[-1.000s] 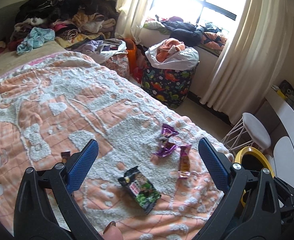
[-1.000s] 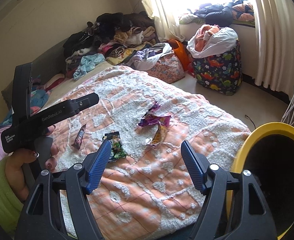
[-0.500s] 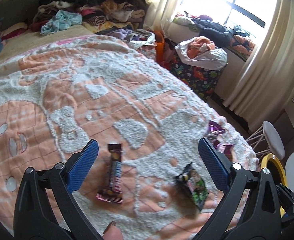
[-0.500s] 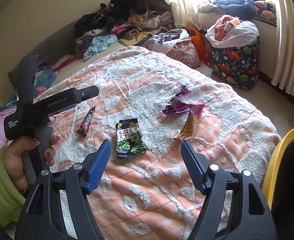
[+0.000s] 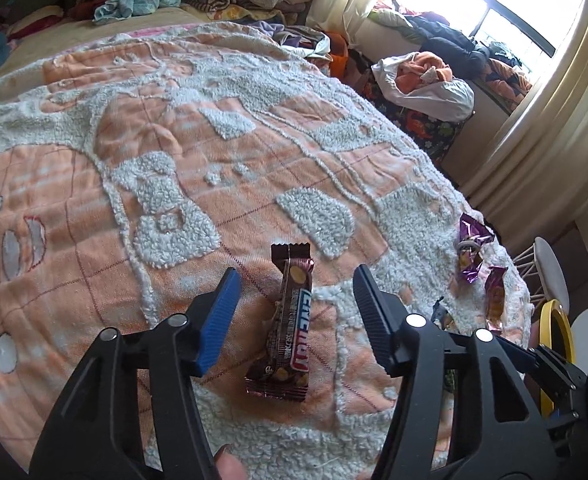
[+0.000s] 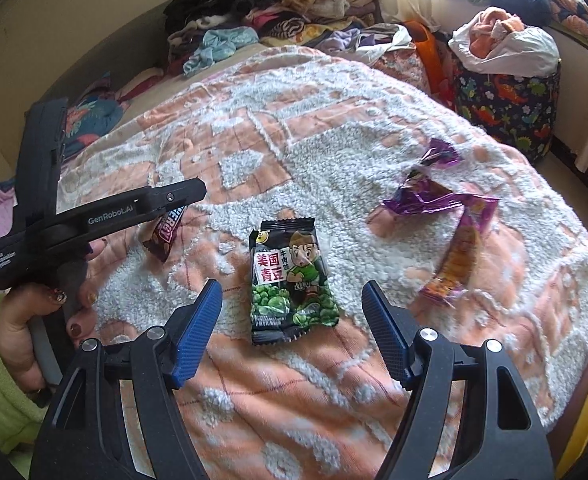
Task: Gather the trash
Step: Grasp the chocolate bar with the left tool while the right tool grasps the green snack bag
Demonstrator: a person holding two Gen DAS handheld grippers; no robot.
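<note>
A brown candy bar wrapper (image 5: 289,320) lies on the orange and white blanket (image 5: 173,128). My left gripper (image 5: 294,276) straddles it; its jaws are closing, with the wrapper between them and the pads clear of it. In the right wrist view a black and green pea packet (image 6: 287,276) lies flat between the fingers of my right gripper (image 6: 290,285), which is open and just above it. To the left, a hand holds the left gripper (image 6: 191,194) over the candy bar (image 6: 167,234). Crumpled purple wrappers (image 6: 422,196) and an orange-purple wrapper (image 6: 458,252) lie to the right.
A yellow-rimmed bin (image 5: 554,320) stands past the bed's right corner, beside a white stool (image 5: 550,268). A dinosaur-print laundry basket (image 6: 510,108) sits by the curtained window. Heaped clothes (image 6: 277,4) cover the far end of the bed.
The left gripper swung left from the pea packet to the candy bar, came down over it, and its jaws narrowed. The right gripper came forward and down over the pea packet, jaws unchanged.
</note>
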